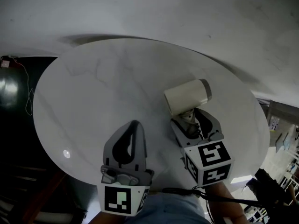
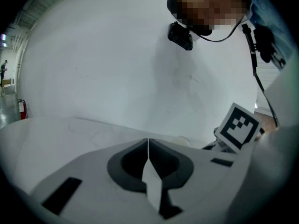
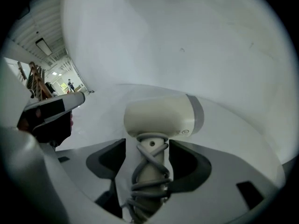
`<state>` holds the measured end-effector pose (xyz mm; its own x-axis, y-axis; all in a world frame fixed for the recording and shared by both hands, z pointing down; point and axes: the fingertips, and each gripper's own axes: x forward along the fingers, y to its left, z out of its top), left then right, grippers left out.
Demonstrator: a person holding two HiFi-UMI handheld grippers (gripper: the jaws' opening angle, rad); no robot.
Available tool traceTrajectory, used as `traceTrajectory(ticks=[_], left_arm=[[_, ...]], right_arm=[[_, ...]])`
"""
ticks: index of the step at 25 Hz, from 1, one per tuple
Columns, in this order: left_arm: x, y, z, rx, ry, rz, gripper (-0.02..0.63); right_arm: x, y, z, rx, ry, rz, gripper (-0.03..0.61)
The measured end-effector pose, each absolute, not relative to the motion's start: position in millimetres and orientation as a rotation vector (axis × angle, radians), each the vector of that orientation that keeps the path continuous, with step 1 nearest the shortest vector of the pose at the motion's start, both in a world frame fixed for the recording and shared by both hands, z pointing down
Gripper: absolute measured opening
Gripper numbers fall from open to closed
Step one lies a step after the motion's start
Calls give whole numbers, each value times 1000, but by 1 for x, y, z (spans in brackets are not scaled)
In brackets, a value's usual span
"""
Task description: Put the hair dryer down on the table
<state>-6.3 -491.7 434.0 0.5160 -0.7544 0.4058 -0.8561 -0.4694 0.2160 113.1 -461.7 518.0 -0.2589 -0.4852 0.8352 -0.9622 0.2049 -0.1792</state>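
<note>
Nearest the person, at the table's [image 1: 88, 83] near edge, both grippers point away over the round white top. On the left, the left gripper [image 1: 135, 123] sits low and nearly level, its jaws pressed together on nothing. Just to its right, the right gripper [image 1: 194, 121] tips steeply down, jaws spread. The cream hair dryer [image 1: 187, 96] lies on the table right of centre, its handle between those jaws with a gap showing on the left side. Only the right gripper view shows the grey cord [image 3: 150, 169] wound round the handle. Only the left gripper view shows the right gripper's marker cube [image 2: 239, 126] side on.
</note>
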Motion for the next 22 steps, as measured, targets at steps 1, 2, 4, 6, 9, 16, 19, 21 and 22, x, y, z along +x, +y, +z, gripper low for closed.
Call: traceTrajectory(ticks=[1, 2, 4, 6, 9, 16, 19, 21, 22], left_arm=[[-7, -489, 430, 2371, -1329, 347, 12], [-7, -486, 425, 2373, -1330, 336, 12], [-9, -479, 413, 2383, -1331, 315, 12], [-9, -474, 398, 2406, -1332, 288, 12], [-7, -472, 370, 2465, -1338, 235, 12], [-12, -431, 291, 2606, -1394, 176, 12], [-16, -406, 262, 2632, -1409, 137, 12], [-20, -395, 246, 2666, -1419, 125, 12], [-21, -392, 238, 2686, -1422, 114, 12]], right_arm=[[113, -460, 512, 1364, -1853, 949, 295], [113, -457, 505, 1385, -1865, 938, 295], [109, -453, 487, 1427, -1912, 907, 295], [101, -452, 465, 1465, -2002, 865, 295], [91, -456, 419, 1542, -2167, 753, 281], [58, -412, 310, 1672, -2426, 448, 24], [46, -395, 274, 1707, -2469, 316, 12], [42, -386, 253, 1730, -2477, 218, 11], [40, -384, 243, 1742, -2475, 151, 11]])
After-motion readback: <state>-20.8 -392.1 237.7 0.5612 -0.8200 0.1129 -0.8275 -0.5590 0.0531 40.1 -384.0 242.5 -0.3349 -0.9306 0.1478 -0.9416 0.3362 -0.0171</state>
